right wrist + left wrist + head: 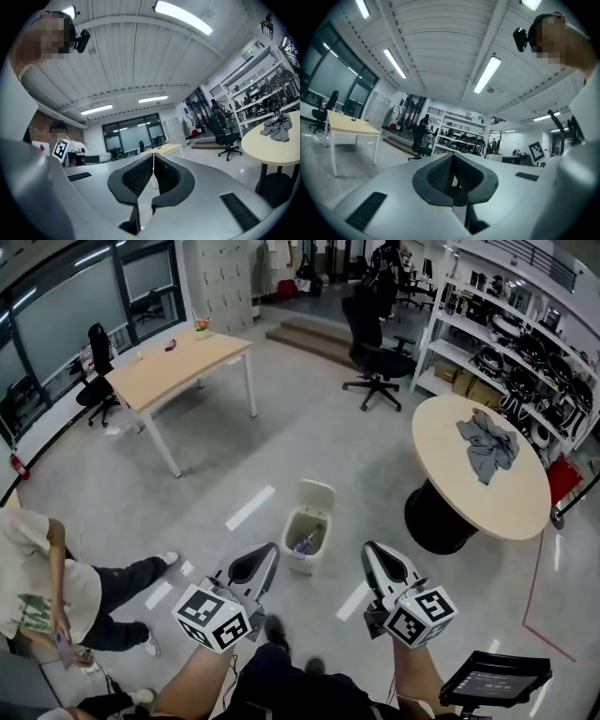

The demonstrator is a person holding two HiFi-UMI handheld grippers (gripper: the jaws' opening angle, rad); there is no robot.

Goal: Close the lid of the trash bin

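Observation:
A small cream trash bin [307, 532] stands on the grey floor in the head view, with its lid [316, 494] tipped up at the far side and rubbish showing inside. My left gripper [266, 554] is held just left of the bin and nearer me, jaws shut and empty. My right gripper [371, 551] is held just right of the bin, also shut and empty. Both gripper views aim upward at the ceiling and the room; the left gripper [452, 161] and the right gripper [153, 161] show pads pressed together. The bin is out of sight in both.
A round table [478, 463] with a grey cloth [489, 446] stands to the right. A rectangular wooden table [178, 367] is at far left, an office chair [375, 357] at the back, shelves [520, 334] along the right. A person [56, 587] crouches at the left.

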